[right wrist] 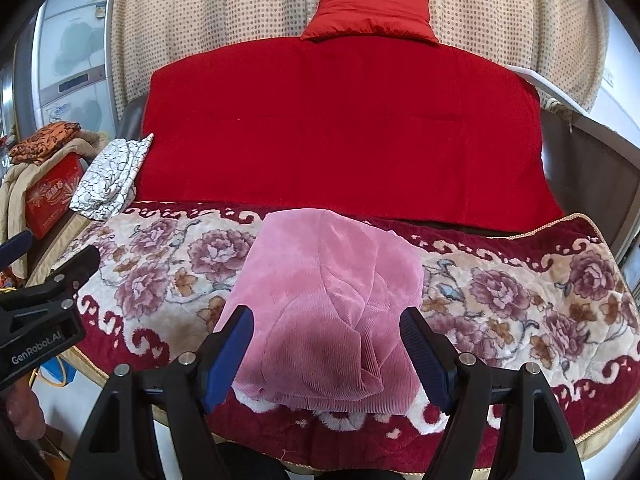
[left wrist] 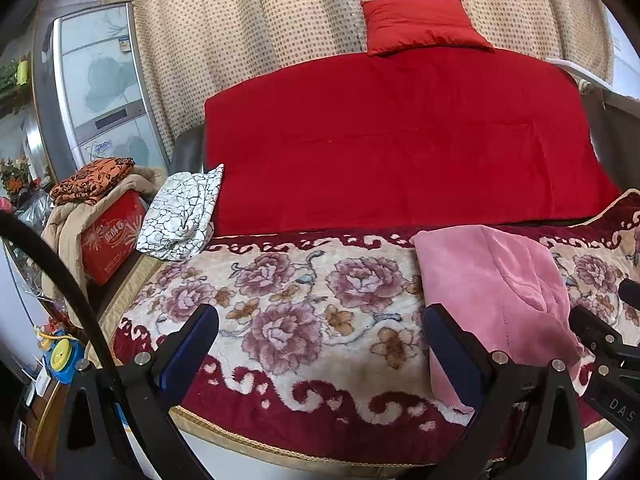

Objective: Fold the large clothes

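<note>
Pink corduroy garment (right wrist: 328, 312) folded on floral blanket (right wrist: 520, 292), between spread right gripper (right wrist: 328, 356) fingers; left gripper (left wrist: 320, 344) fingers apart, garment at its right finger.

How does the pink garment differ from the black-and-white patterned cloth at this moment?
The pink garment is plain ribbed pink; the patterned cloth is white with black crackle lines. The garment lies folded on the floral blanket, between the open right gripper fingers; the cloth sits bunched at the blanket's far left corner. Neither is gripped.
</note>
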Available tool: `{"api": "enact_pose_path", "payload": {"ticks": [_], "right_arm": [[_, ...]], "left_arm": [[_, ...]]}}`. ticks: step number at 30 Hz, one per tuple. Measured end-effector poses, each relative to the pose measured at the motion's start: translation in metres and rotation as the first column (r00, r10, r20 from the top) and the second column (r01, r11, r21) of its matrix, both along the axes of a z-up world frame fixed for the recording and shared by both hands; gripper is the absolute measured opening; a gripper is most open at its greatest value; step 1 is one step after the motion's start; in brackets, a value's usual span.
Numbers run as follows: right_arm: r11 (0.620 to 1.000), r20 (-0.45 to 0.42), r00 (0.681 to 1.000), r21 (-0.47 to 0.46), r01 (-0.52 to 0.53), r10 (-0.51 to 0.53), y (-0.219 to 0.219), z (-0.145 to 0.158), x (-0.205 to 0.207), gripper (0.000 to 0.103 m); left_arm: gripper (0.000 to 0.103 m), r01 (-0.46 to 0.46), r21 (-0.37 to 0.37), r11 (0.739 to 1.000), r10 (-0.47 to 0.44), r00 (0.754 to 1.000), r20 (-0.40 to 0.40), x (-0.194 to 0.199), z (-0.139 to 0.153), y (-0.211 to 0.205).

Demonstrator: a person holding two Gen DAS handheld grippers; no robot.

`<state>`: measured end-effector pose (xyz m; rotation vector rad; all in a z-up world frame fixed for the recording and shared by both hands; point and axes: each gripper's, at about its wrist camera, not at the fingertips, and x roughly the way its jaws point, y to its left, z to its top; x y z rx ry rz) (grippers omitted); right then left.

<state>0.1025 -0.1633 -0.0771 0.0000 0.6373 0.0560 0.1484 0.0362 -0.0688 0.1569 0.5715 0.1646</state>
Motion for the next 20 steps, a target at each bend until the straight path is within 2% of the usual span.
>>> {"api": "enact_pose_path", "payload": {"ticks": [13, 17, 20], "right_arm": [[1.0, 0.002, 1.0, 0.003, -0.005, 0.005, 0.002, -0.001, 0.013, 0.079], [0.999, -0.007, 1.0, 0.036, -0.022, 0.022, 0.0, -0.004, 0.023, 0.079], [0.999, 0.004, 1.0, 0.036, 0.002, -0.002, -0.016, -0.009, 0.036, 0.079]], "left_arm": [[0.102, 0.004, -0.004, 1.0, -0.004, 1.0, -0.006, 0.012, -0.004, 0.0], [0.102, 0.018, -0.075, 0.997, -0.021, 0.999, -0.033, 0.031, -0.013, 0.013], [0.102, -0.032, -0.113, 0.993, 0.021, 0.995, -0.099, 0.07, -0.032, 0.037]]}}
